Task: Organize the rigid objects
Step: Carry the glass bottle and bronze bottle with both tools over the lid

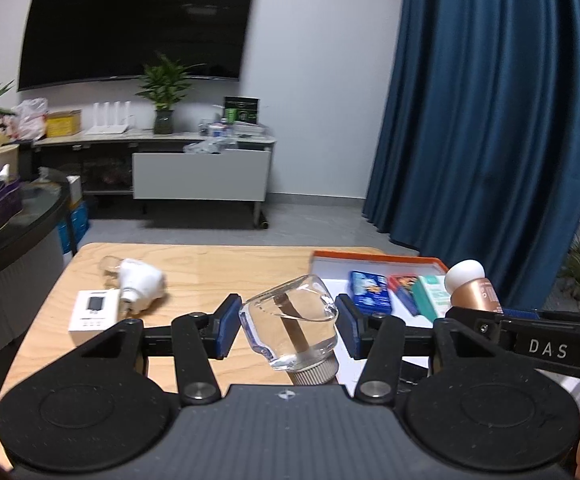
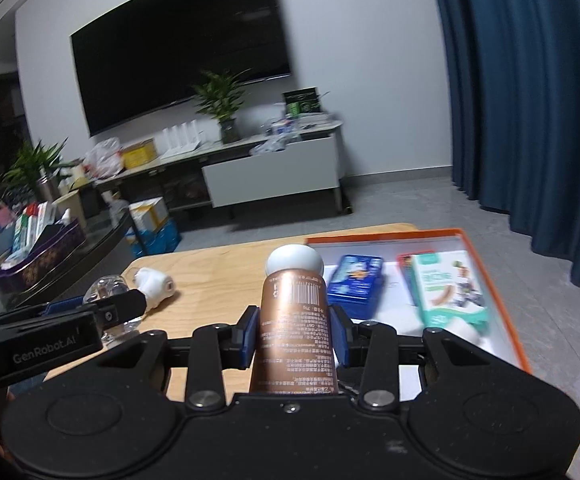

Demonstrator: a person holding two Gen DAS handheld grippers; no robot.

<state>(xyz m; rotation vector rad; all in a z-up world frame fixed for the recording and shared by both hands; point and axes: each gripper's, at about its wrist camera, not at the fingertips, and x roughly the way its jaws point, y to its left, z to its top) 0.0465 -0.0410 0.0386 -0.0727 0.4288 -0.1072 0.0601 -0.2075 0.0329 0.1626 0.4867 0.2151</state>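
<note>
My left gripper (image 1: 288, 326) is shut on a clear glass bottle (image 1: 290, 326) with a ribbed metal cap, held tilted above the wooden table (image 1: 210, 268). My right gripper (image 2: 294, 336) is shut on a copper-coloured tube (image 2: 294, 328) with a round white cap, pointing away from me. That tube (image 1: 472, 284) and the right gripper's arm show at the right edge of the left wrist view. An orange-rimmed white tray (image 2: 478, 248) on the table's right side holds a blue box (image 2: 356, 280), a red box (image 2: 406, 264) and a teal-and-white box (image 2: 448, 288).
A white lumpy object (image 1: 142, 282), a small clear glass item (image 1: 108, 266) and a small white box (image 1: 92, 316) lie on the table's left part. A dark counter (image 1: 18, 228) with clutter stands left. Beyond are a TV cabinet (image 1: 202, 172) and blue curtains (image 1: 490, 120).
</note>
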